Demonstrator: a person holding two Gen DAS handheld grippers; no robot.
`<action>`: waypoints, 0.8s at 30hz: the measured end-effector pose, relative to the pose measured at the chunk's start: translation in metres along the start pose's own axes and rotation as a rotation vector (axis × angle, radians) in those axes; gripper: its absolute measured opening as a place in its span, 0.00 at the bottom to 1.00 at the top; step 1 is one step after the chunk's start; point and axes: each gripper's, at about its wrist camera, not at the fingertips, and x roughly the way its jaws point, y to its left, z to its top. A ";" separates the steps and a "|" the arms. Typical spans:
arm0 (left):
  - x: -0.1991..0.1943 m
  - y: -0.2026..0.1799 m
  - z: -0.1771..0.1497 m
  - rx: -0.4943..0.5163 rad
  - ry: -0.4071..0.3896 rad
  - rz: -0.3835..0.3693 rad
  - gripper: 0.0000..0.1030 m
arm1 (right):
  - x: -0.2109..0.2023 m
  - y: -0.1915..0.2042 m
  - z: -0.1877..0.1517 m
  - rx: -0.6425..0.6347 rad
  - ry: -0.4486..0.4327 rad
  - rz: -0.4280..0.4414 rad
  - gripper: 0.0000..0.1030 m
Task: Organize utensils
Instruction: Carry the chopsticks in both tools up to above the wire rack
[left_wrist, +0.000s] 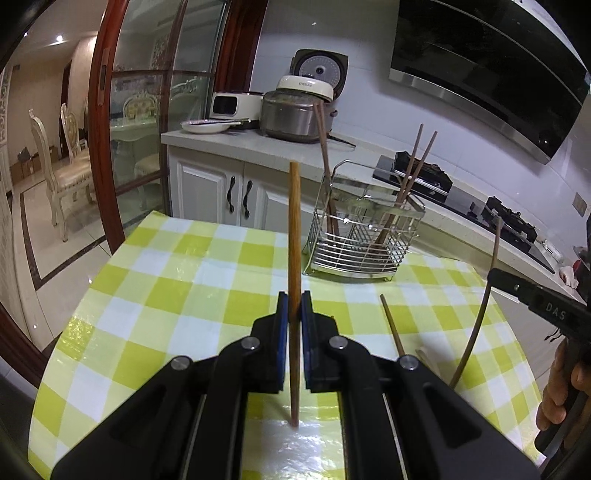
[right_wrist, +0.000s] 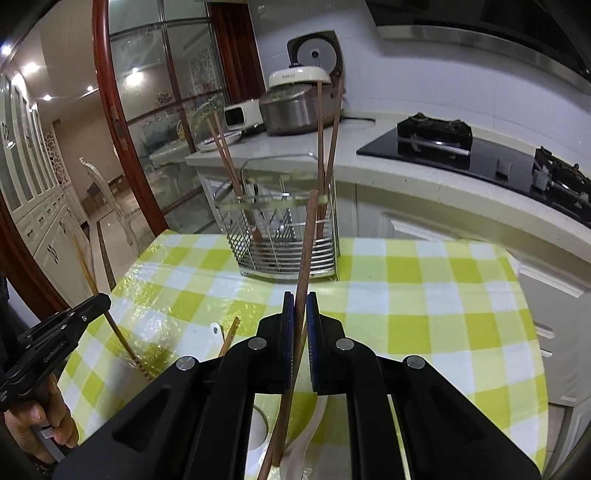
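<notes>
I clamp one upright chopstick (left_wrist: 294, 236) in left gripper (left_wrist: 295, 308), another chopstick (right_wrist: 305, 251) in right gripper (right_wrist: 300, 310); wire holder (right_wrist: 284, 236) lies dead ahead, right nearer.

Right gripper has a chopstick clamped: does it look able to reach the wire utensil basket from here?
Probably yes. The right gripper is shut on a dark brown wooden chopstick, and only bare green-and-white checked tablecloth lies between it and the silver wire utensil basket. The chopsticks already inside lean toward the sides, leaving the middle open.

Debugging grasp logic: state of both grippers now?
Left gripper: closed on a light wooden chopstick.
Right gripper: closed on a darker chopstick.
</notes>
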 end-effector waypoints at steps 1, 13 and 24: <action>-0.002 -0.002 0.000 0.003 -0.003 -0.001 0.07 | -0.002 0.000 0.000 0.000 -0.004 0.000 0.09; -0.015 -0.017 0.016 0.029 -0.041 -0.002 0.07 | -0.020 0.005 0.009 -0.030 -0.050 -0.017 0.08; -0.004 -0.034 0.056 0.045 -0.064 -0.019 0.07 | -0.022 0.014 0.039 -0.085 -0.103 -0.083 0.08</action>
